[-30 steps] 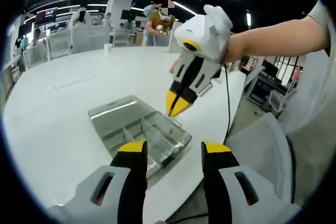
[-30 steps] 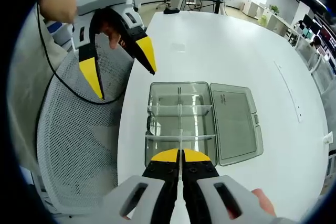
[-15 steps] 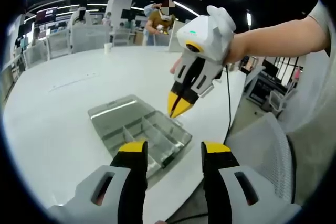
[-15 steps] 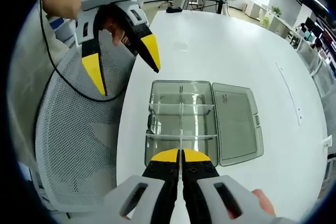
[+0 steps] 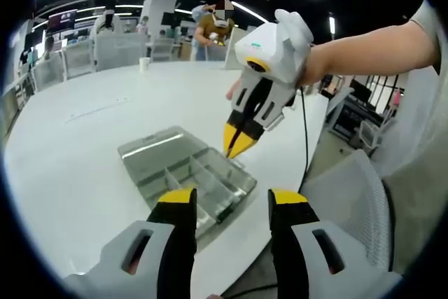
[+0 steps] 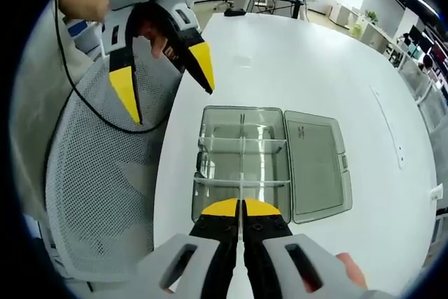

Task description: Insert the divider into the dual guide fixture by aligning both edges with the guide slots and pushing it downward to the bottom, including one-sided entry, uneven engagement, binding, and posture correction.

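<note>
Pinching the thin divider point(image 6: 241, 197) between closed jaws, the right tool point(image 6: 241, 209) hangs directly above the clear compartment box point(image 6: 241, 162) on the white counter point(image 6: 315, 68). The divider's long axis runs down the box's centre line, towards its guide slots. Cross partitions already stand inside; the lid point(image 6: 315, 162) lies open alongside. The left tool point(image 6: 164, 78), jaws wide and empty, hovers off the counter's edge, farther away.

Box point(image 6: 241, 162): we see a clear grey compartment case on the white table, lid point(image 6: 316, 161) laid open flat beside it.
Divider point(image 6: 241, 180): thin clear strip, edge-on, upright between our right jaws, above the box's middle.
</note>
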{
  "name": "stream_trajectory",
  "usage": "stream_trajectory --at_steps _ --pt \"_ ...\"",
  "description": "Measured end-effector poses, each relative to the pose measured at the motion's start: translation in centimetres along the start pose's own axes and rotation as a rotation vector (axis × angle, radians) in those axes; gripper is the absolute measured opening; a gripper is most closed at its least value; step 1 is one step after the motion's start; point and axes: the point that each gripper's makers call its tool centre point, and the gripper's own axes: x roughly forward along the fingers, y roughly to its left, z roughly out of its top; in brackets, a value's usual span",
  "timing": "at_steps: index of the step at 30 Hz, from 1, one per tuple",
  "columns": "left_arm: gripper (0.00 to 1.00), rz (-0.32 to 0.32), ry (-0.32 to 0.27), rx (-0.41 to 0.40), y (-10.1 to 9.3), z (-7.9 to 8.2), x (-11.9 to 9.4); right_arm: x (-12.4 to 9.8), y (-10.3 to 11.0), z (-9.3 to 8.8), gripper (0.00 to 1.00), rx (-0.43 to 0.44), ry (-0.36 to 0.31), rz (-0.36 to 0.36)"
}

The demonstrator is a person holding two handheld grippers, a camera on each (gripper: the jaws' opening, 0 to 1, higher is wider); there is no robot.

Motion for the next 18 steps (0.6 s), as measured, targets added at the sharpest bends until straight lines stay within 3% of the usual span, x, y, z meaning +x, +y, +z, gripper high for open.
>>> stream_trajectory --at_steps 18 --pt "0.39 0.006 0.002 0.001 -0.26 0.43 -0.37 0.72 -0.12 -0.54 0.00 -0.001 0.021 0.017"
